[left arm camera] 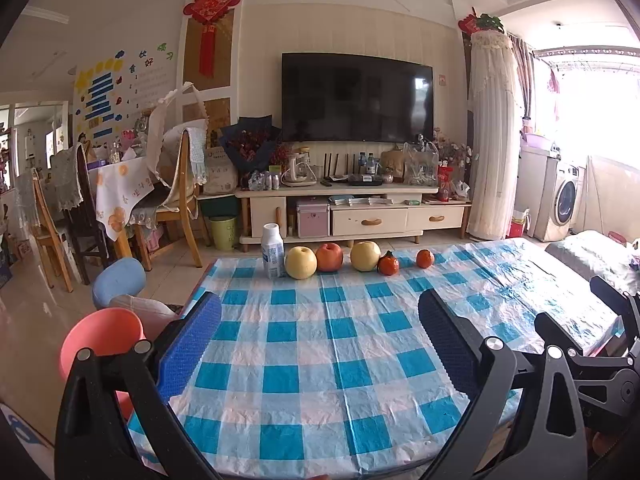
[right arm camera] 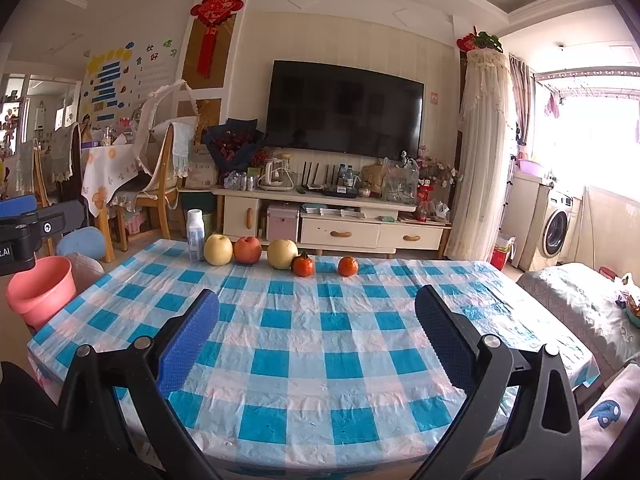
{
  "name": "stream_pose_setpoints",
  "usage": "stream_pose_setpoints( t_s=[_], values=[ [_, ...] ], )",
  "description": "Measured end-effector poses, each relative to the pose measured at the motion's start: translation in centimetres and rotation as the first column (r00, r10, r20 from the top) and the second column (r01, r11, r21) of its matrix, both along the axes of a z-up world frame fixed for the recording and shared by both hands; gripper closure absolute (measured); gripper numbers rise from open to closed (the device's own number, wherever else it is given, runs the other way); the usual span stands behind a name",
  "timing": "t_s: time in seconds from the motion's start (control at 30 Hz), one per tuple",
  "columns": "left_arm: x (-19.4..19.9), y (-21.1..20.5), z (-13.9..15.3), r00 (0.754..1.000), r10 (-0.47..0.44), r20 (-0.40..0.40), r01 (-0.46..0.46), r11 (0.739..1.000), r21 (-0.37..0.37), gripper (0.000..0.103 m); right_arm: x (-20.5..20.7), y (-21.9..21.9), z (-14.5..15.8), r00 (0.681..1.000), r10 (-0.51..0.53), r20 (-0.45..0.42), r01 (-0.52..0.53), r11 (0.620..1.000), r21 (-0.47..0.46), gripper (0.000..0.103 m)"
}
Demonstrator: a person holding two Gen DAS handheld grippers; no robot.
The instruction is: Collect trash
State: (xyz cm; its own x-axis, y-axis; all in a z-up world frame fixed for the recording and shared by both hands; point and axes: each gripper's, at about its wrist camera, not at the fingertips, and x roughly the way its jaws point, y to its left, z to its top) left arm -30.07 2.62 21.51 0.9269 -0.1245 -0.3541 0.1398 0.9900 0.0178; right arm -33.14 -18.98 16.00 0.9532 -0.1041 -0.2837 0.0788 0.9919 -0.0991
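Observation:
A white plastic bottle (left arm camera: 273,251) (right arm camera: 195,236) stands upright at the table's far edge, left of a row of fruit. A pink bin (left arm camera: 100,340) (right arm camera: 40,292) sits on the floor off the table's left side. My left gripper (left arm camera: 320,320) hovers over the near part of the checked tablecloth, open, with nothing between its blue pads. My right gripper (right arm camera: 316,328) is likewise open and empty above the cloth. Both grippers are well short of the bottle. The right gripper's frame (left arm camera: 600,344) shows at the left wrist view's right edge.
Two yellow apples (left arm camera: 301,263) (left arm camera: 365,256), a red apple (left arm camera: 329,257) and two small oranges (left arm camera: 388,264) (left arm camera: 425,258) line the far edge. The table (right arm camera: 304,364) has a blue-and-white cloth. A blue stool (left arm camera: 119,280), chairs and a TV cabinet (left arm camera: 352,216) lie beyond.

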Motion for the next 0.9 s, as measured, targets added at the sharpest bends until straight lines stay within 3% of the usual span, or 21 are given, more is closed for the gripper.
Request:
stream_pose_setpoints(
  t_s=[0.9],
  values=[
    [2.3,0.6,-2.2,0.999,0.01,-0.052,-0.01,1.0,0.001,0.005,1.6,0.5,-1.7,0.999,0.016,-0.035,-0.016,1.0,-0.002,0.004]
  ],
)
